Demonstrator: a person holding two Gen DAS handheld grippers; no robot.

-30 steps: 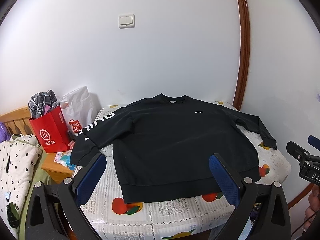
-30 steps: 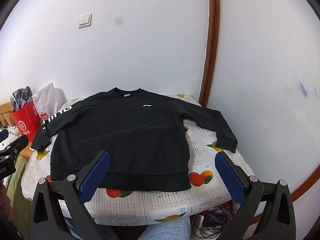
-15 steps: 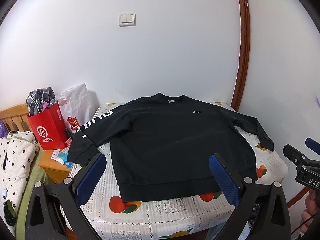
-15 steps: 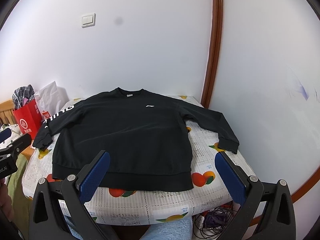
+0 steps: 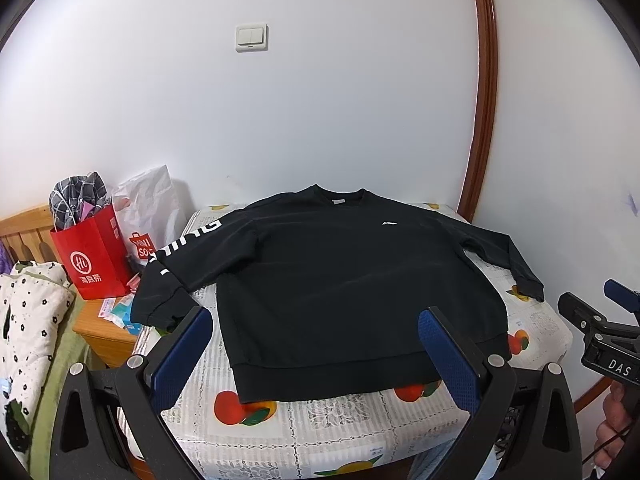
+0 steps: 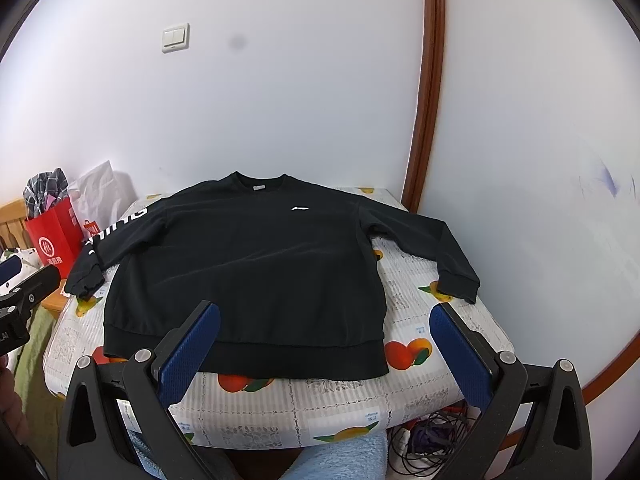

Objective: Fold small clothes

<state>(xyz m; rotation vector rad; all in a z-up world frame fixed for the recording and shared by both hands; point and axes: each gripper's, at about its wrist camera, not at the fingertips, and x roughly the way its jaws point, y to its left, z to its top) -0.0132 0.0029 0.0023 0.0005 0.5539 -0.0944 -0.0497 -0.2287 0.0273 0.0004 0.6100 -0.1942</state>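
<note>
A black long-sleeved sweatshirt (image 5: 340, 276) (image 6: 248, 264) lies flat and face up on a small table covered with a fruit-print cloth (image 5: 352, 420) (image 6: 416, 328). Its collar points to the far wall and both sleeves spread outward; the left sleeve, with white letters, hangs over the table's left edge. My left gripper (image 5: 316, 354) hovers open in front of the hem, nothing between its blue pads. My right gripper (image 6: 324, 350) also hovers open before the hem, holding nothing. Each gripper shows at the edge of the other's view.
A red paper bag (image 5: 94, 256) and a white bag (image 5: 150, 208) stand left of the table on a wooden stand (image 5: 102, 328). A spotted quilt (image 5: 28, 320) lies far left. Walls close in behind and to the right. Cables (image 6: 424, 436) lie under the table's front right.
Both views have shifted slightly, so the sweatshirt sits a little higher in frame. The sweatshirt itself has not moved and both grippers stay open.
</note>
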